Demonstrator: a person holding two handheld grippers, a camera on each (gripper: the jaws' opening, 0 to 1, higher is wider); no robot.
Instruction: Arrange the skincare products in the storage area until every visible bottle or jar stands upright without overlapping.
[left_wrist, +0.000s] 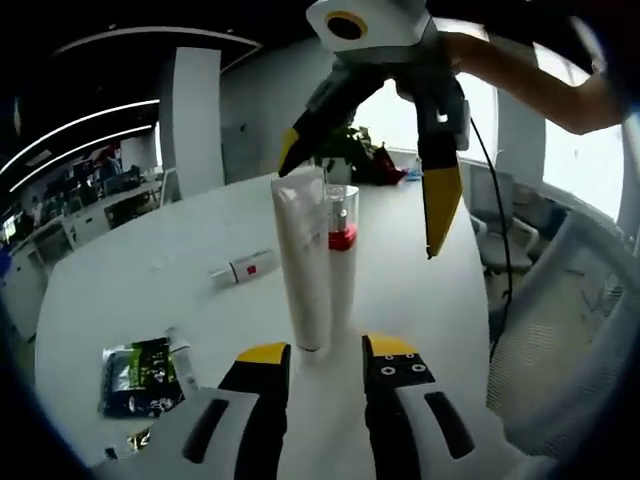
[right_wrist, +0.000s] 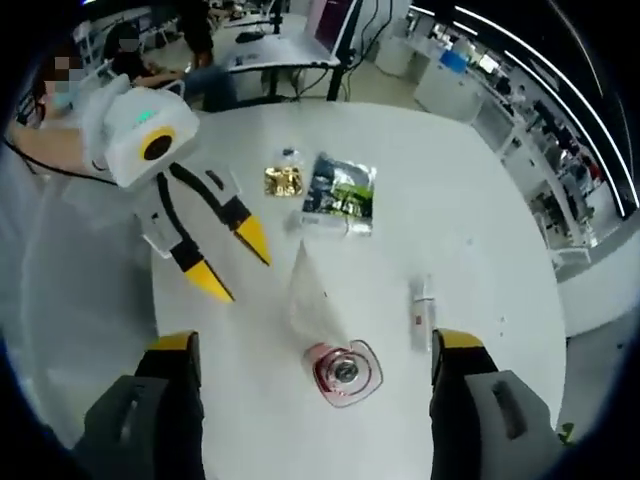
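Observation:
A tall white tube (left_wrist: 303, 265) stands upright on the white table (left_wrist: 130, 290), with a clear bottle (left_wrist: 342, 230) with a red band right behind it, touching or nearly so. My left gripper (left_wrist: 328, 350) is open, its yellow tips just short of the tube's base. My right gripper (left_wrist: 365, 185) hangs open above and around the tops of both. Seen from above, the bottle's red-ringed top (right_wrist: 345, 373) and the tube (right_wrist: 305, 285) lie between my right gripper's (right_wrist: 315, 345) wide jaws. The left gripper (right_wrist: 238, 262) stands to their left.
A small white tube with a red label (left_wrist: 243, 268) (right_wrist: 422, 310) lies flat on the table. A dark green sachet (left_wrist: 140, 375) (right_wrist: 340, 195) and a gold packet (right_wrist: 285, 180) lie nearby. A mesh office chair (left_wrist: 570, 350) stands at the table's edge.

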